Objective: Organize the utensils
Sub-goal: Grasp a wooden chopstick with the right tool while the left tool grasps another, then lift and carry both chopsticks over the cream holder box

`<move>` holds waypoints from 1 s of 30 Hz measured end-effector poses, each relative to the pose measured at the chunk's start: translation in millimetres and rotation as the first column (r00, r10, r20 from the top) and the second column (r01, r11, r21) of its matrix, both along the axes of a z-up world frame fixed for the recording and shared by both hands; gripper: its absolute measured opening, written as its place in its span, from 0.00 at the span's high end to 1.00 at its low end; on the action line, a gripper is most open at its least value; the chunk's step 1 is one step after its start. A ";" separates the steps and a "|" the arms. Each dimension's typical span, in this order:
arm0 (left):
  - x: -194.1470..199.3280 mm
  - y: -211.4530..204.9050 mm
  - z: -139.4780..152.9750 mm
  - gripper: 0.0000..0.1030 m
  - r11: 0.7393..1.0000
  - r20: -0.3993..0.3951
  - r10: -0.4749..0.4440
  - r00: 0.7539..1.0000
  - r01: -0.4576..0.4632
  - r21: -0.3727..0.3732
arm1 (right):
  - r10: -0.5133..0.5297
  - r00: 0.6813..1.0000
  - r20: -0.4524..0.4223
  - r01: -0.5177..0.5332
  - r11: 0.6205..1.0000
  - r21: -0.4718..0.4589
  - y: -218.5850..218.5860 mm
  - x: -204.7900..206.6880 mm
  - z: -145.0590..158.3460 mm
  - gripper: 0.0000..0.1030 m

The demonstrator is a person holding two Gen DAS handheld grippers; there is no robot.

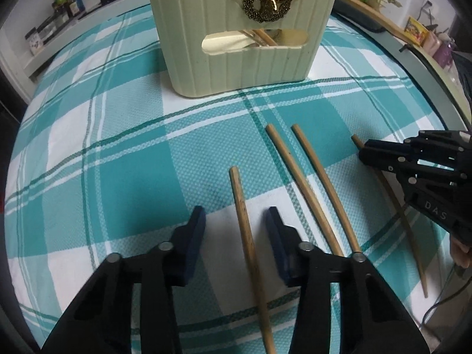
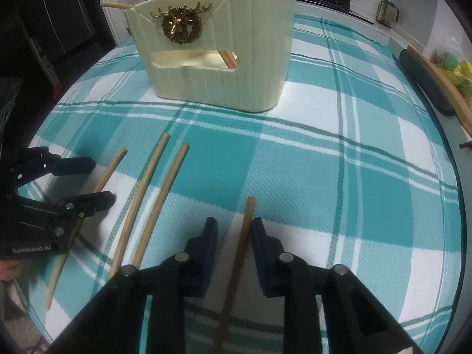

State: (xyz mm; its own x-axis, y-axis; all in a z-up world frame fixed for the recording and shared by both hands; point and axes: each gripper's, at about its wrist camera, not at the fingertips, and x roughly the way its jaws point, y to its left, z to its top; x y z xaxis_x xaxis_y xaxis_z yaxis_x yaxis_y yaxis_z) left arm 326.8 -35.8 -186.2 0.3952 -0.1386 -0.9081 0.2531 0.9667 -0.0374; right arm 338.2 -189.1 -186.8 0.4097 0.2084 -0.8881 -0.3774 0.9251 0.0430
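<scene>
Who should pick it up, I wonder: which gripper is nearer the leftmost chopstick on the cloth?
Left. The left gripper straddles that chopstick, fingers either side of it; the right gripper straddles the rightmost chopstick, with two more chopsticks between.

On the checked cloth (image 1: 124, 147): 4 loose chopsticks — 1 between the left gripper's (image 1: 236, 221) pads (image 1: 242, 206), 2 side by side in the middle (image 1: 290, 174) (image 1: 321, 177), 1 under the right gripper (image 1: 393, 194). Grippers: 2, the right one (image 2: 233, 233) straddling its stick. Holders: 1, cream, ribbed (image 1: 265, 65), bearing 1 gold deer-head badge (image 1: 267, 0). More sticks inside the holder, at least 3 ends showing (image 2: 230, 57); exact count unclear.
</scene>
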 end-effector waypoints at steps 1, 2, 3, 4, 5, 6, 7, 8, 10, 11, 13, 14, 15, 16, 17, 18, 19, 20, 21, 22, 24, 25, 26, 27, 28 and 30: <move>0.8 0.4 0.7 0.90 1.000 0.003 0.000 1.000 0.000 -0.016 | -0.005 1.000 0.004 0.005 1.000 -0.011 2.1 3.6 0.0 0.93; 0.5 1.3 1.4 0.94 1.000 0.005 0.007 1.000 -0.006 -0.030 | -0.015 1.000 0.002 0.015 1.000 0.003 1.8 6.0 0.0 0.94; -0.6 3.5 3.1 0.94 0.999 0.013 0.018 1.000 -0.017 -0.044 | -0.028 1.000 -0.001 0.028 0.999 0.024 0.5 7.8 0.1 0.94; -3.1 6.7 5.9 0.95 0.998 0.024 0.026 0.999 -0.024 -0.064 | -0.039 0.999 0.001 0.039 0.998 0.041 -1.4 8.1 0.8 0.94; -7.2 10.4 10.2 0.95 0.996 0.037 0.034 0.999 -0.031 -0.089 | -0.050 0.999 0.006 0.049 0.996 0.068 -4.3 6.6 2.6 0.94; -12.2 14.0 16.2 0.95 0.993 0.053 0.044 0.998 -0.037 -0.111 | -0.058 0.998 0.011 0.057 0.994 0.097 -7.2 4.1 5.3 0.94; -17.9 18.0 23.7 0.95 0.990 0.073 0.053 0.996 -0.043 -0.132 | -0.071 0.997 0.019 0.068 0.989 0.132 -11.3 -0.2 10.2 0.94; -23.1 22.4 32.4 0.95 0.987 0.096 0.061 0.994 -0.046 -0.151 | -0.082 0.996 0.029 0.077 0.986 0.151 -13.8 -4.2 15.5 0.94; -34.4 26.7 52.2 0.95 0.982 0.147 0.072 0.987 -0.045 -0.181 | -0.096 0.992 0.076 0.081 0.979 0.190 -19.1 -15.4 33.0 0.94; -40.9 28.9 63.5 0.95 0.980 0.173 0.077 0.982 -0.043 -0.192 | -0.102 0.990 0.098 0.080 0.975 0.208 -21.3 -21.4 43.1 0.94; -52.2 34.5 85.5 0.95 0.977 0.220 0.085 0.972 -0.038 -0.209 | -0.112 0.984 0.137 0.075 0.965 0.250 -25.0 -33.4 65.1 0.94; -57.4 37.0 94.5 0.95 0.976 0.239 0.088 0.967 -0.035 -0.216 | -0.114 0.981 0.158 0.069 0.961 0.266 -26.2 -39.6 76.9 0.94; -64.1 39.0 104.6 0.95 0.974 0.261 0.090 0.961 -0.031 -0.224 | -0.114 0.978 0.176 0.063 0.960 0.274 -26.2 -44.2 86.7 0.94; -72.2 41.4 116.0 0.95 0.972 0.287 0.094 0.953 -0.025 -0.233 | -0.111 0.973 0.201 0.051 0.958 0.282 -26.3 -51.1 99.1 0.94; -77.7 43.0 124.7 0.95 0.971 0.307 0.097 0.947 -0.022 -0.240 | -0.107 0.969 0.222 0.040 0.956 0.289 -26.3 -57.0 109.7 0.95; -84.3 44.6 133.8 0.95 0.969 0.329 0.102 0.939 -0.018 -0.248 | -0.105 0.963 0.247 0.028 0.955 0.297 -26.6 -64.3 120.8 0.95; -91.9 46.9 141.9 0.95 0.966 0.349 0.107 0.931 -0.015 -0.258 | -0.104 0.957 0.271 0.018 0.953 0.303 -27.0 -71.6 131.5 0.95; -97.5 48.0 147.9 0.95 0.964 0.366 0.113 0.924 -0.012 -0.266 | -0.104 0.951 0.292 0.009 0.951 0.308 -27.9 -77.0 139.4 0.95; -103.3 50.3 152.7 0.95 0.962 0.380 0.119 0.917 -0.012 -0.274 | -0.104 0.944 0.314 0.000 0.949 0.314 -28.7 -83.7 147.7 0.95; -109.2 51.4 158.3 0.95 0.959 0.396 0.128 0.909 -0.011 -0.284 | -0.103 0.936 0.336 -0.009 0.948 0.317 -28.9 -90.8 155.6 0.95; -116.4 52.5 164.5 0.95 0.954 0.415 0.140 0.899 -0.010 -0.301 | -0.110 0.918 0.380 -0.018 0.948 0.317 -29.0 -102.8 167.4 0.95; -118.7 52.9 166.5 0.95 0.952 0.423 0.145 0.894 -0.009 -0.307 | -0.111 0.911 0.398 -0.022 0.949 0.315 -28.5 -107.6 171.7 0.95; -120.7 52.8 167.8 0.95 0.951 0.431 0.149 0.890 -0.009 -0.310 | -0.113 0.902 0.417 -0.024 0.950 0.311 -27.7 -112.4 175.7 0.95; -122.3 52.4 169.8 0.95 0.950 0.439 0.150 0.886 -0.006 -0.312 | -0.116 0.894 0.432 -0.026 0.951 0.307 -27.5 -116.7 178.6 0.95; -122.7 51.7 171.1 0.95 0.949 0.446 0.150 0.882 -0.002 -0.315 | -0.118 0.886 0.449 -0.027 0.953 0.303 -26.8 -120.0 180.9 0.95; -123.4 50.6 173.1 0.96 0.948 0.456 0.149 0.878 0.005 -0.319 | -0.123 0.870 0.477 -0.030 0.954 0.299 -25.0 -126.4 185.5 0.95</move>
State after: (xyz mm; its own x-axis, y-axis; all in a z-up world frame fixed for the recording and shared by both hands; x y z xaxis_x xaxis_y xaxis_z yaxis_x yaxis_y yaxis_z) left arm 203.4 14.9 -13.1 0.7814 -0.3292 -0.5301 0.2451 0.9432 -0.2244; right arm 211.9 -214.1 -1.3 0.7869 0.3925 -0.4761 -0.3770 0.9167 0.1324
